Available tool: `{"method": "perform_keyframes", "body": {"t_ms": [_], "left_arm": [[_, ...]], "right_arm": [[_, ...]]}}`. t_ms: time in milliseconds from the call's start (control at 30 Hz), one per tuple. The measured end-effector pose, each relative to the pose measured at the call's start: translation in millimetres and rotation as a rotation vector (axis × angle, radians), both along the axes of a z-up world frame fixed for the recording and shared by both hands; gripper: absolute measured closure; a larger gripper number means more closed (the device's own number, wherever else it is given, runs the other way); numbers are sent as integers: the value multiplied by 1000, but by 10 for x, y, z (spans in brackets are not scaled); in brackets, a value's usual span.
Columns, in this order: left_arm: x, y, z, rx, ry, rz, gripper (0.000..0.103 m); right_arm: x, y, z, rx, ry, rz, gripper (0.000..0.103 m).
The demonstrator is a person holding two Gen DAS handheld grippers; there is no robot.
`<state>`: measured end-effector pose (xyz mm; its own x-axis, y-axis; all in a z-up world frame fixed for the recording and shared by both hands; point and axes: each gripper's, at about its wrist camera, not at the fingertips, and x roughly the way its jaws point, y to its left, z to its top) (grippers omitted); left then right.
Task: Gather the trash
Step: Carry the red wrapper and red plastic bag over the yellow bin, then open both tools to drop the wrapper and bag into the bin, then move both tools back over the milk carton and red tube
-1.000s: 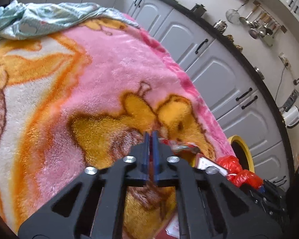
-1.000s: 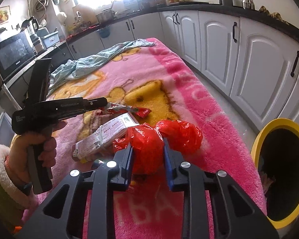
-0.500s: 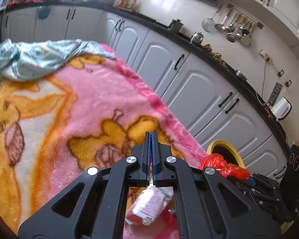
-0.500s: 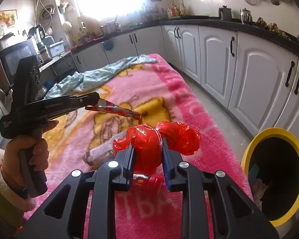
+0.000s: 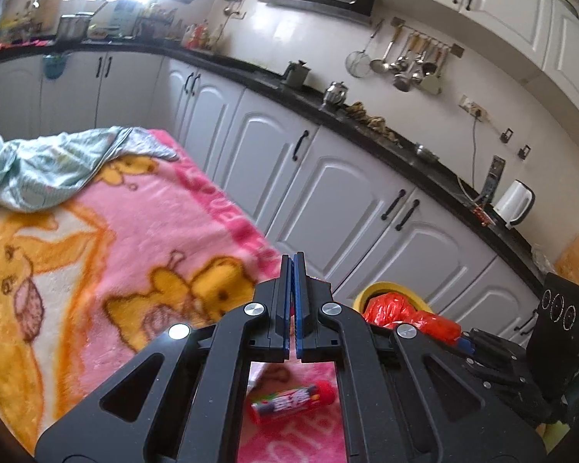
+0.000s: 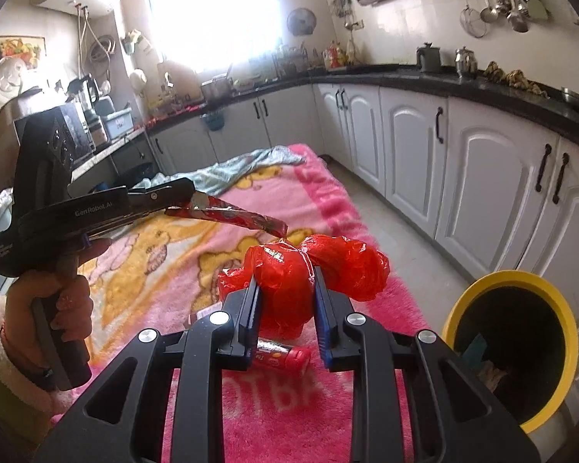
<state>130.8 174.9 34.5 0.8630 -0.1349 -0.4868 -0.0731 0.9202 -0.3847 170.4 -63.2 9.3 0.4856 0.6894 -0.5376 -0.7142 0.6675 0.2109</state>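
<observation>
Right wrist view: left hand-held gripper (image 6: 197,202) body reads "GenRobot.AI".

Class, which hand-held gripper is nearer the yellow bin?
Right. The right hand-held gripper, clamping the red bag, is beside the yellow bin; the left hand-held gripper is farther off over the blanket.

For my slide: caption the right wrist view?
Right gripper clamps red bag; left gripper holds wrapper near yellow bin.

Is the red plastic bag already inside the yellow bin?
No, the right gripper holds the red plastic bag above the pink blanket, beside the yellow bin.
</observation>
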Motion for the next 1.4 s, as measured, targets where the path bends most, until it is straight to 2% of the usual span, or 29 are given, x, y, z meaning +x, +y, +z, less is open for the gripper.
{"method": "perform_keyframes", "body": {"t_ms": [200, 500, 700, 867, 1000, 1067, 1100, 1133, 1167, 1300, 1367, 1400], "left_arm": [[75, -283, 181, 9, -38, -50, 103], [558, -995, 229, 24, -35, -169, 103], [991, -1524, -42, 45, 35, -242, 103], [1277, -1880, -368, 70, 105, -296, 103], [1405, -2047, -520, 86, 133, -313, 103], [1463, -2087, -608, 80, 152, -316, 98], [1473, -2093, -630, 79, 155, -318, 95], [1487, -2100, -665, 77, 161, -318, 84], [1496, -2103, -687, 73, 167, -318, 72], [1472, -2055, -740, 54, 177, -310, 65], [1428, -2004, -719, 49, 171, -302, 51], [1398, -1969, -697, 49, 165, -293, 49]], "right_arm": [[7, -355, 190, 47, -33, -59, 80], [298, -1240, 247, 103, -21, -242, 80], [587, -1806, 59, 145, 45, -346, 80], [776, -2041, -251, 132, 113, -386, 80], [900, -2134, -470, 111, 158, -423, 74], [916, -2160, -546, 105, 171, -440, 70], [908, -2157, -565, 100, 173, -446, 65], [911, -2173, -589, 96, 173, -452, 59], [911, -2181, -617, 93, 174, -455, 58], [923, -2191, -668, 90, 184, -459, 56], [910, -2180, -654, 84, 178, -457, 55], [888, -2162, -632, 83, 170, -456, 53]]}}
